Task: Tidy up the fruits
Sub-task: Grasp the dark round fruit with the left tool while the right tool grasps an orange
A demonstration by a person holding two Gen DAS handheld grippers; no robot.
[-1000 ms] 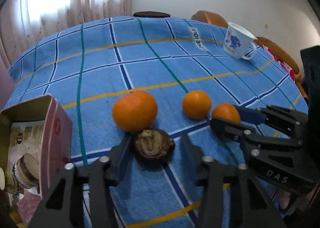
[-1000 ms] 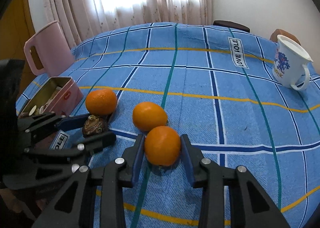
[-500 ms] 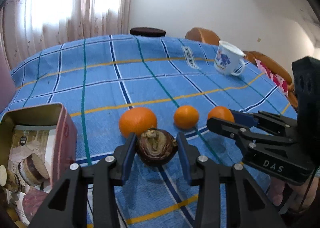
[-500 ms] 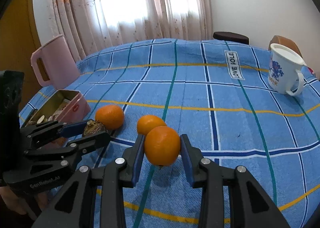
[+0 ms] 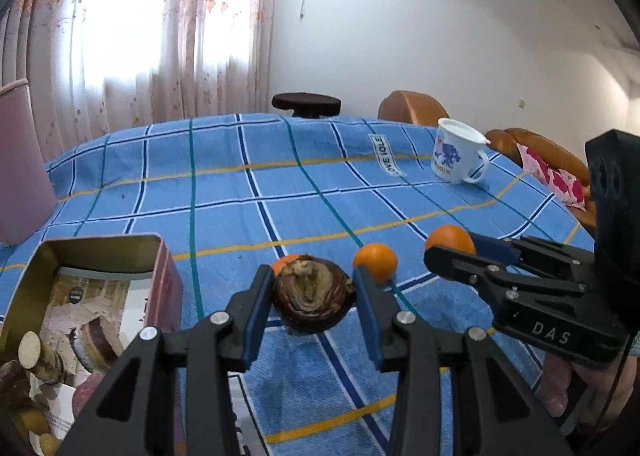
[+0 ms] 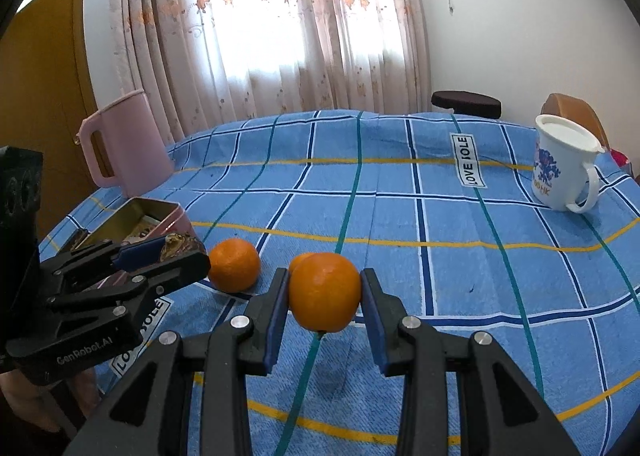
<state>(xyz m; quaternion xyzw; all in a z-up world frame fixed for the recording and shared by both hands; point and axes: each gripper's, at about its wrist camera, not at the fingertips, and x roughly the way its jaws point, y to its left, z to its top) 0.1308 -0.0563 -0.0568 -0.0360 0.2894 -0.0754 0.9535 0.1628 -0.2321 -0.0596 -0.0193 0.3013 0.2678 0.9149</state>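
Currently both grippers carry fruit clear of the blue checked tablecloth (image 6: 440, 216), so the sorting is judged to be at an early stage, with no fruit yet set down in a final place. Nearest in the left wrist view, the left gripper (image 5: 314, 298) is clenched on the dark brown fruit (image 5: 313, 298); its jaws have just closed further, and the blue pads press the fruit's two sides, with its shadow on the cloth below. Nearest in the right wrist view, the right gripper (image 6: 325, 296) is clamped on an orange (image 6: 324, 291), held likewise between the pads above its shadow. Just beyond the grippers, two further oranges lie on the cloth untouched: the large orange (image 6: 234, 265) near the left gripper and the small orange (image 5: 375, 262) between the two tools. To the left stands the open tin (image 5: 100, 252), which already holds other items. Farther back stand the pink jug (image 6: 124, 144) and the white mug (image 6: 564, 164), well apart from the fruit.
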